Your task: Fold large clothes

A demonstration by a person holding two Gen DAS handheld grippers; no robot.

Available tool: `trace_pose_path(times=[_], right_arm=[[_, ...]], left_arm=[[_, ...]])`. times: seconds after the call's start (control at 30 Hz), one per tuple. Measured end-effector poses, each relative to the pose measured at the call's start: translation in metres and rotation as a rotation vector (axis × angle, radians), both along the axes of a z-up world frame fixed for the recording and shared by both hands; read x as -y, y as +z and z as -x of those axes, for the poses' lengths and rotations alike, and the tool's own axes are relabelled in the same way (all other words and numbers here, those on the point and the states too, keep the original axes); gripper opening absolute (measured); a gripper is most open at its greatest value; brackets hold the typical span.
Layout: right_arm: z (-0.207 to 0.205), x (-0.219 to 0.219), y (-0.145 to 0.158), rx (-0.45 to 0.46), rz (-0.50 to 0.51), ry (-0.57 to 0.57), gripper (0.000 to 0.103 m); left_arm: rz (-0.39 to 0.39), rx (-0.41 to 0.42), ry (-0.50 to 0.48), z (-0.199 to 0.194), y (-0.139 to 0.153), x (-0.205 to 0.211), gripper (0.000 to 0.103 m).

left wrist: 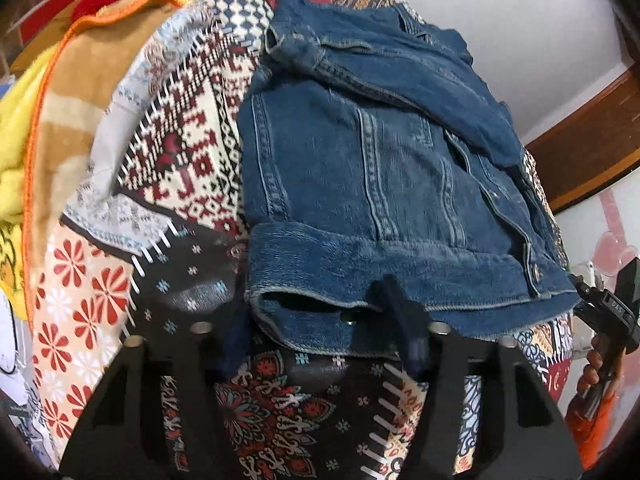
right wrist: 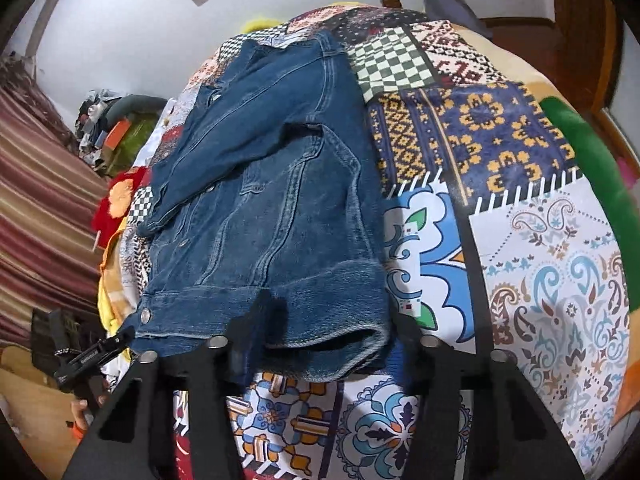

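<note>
Pretty busy room: a patchwork bedspread (right wrist: 520,128) in loads of prints, plain white walls (right wrist: 132,32), dark wood trim (left wrist: 592,148) along one side, a red striped curtain (right wrist: 36,184), plus a yellow fleece blanket (left wrist: 16,148) bunched nearby.

Home bedroom: patchwork bedspread (right wrist: 520,240), wooden bedframe (left wrist: 592,148).

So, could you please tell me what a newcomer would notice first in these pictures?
A blue denim jacket lies partly folded, one sleeve across its body, on a loud patchwork bedspread. Both claws sit at its near hem, the left claw and the right claw, spread wide.
</note>
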State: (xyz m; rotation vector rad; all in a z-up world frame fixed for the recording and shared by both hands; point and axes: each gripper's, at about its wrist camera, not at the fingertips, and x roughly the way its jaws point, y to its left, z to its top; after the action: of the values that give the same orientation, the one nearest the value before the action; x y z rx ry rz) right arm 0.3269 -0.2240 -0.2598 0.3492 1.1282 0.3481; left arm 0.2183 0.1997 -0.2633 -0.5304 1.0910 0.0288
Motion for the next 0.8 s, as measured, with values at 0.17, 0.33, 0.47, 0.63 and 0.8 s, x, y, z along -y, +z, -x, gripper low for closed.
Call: trace_pose_path(times=[0.17,0.33,0.47,0.63,0.8], right_arm=[[-0.001,-0.001,0.009,0.061,0.009,-0.025,0.025],[-0.013,-0.005,0.026,0.115,-0.006,0.001,0.017],[-0.026,-0.018,0.042,0.158,0.016,0.053,0.014],[-0.054,-0.035,0.068,0.232,0.030,0.088,0.013],[-0.090,-0.049,0.099,0.317,0.081,0.089,0.012]], left_arm=[[-0.014,0.048,0.034,0.001,0.008,-0.013,0.019],[-0.035,0.110,0.038,-0.005,0.029,-0.016,0.013],[-0.076,0.191,0.025,-0.016,0.056,-0.013,0.011],[-0.098,0.291,0.010,-0.040,0.091,-0.017,0.010],[-0.202,0.383,0.000,-0.077,0.122,-0.020,0.009]])
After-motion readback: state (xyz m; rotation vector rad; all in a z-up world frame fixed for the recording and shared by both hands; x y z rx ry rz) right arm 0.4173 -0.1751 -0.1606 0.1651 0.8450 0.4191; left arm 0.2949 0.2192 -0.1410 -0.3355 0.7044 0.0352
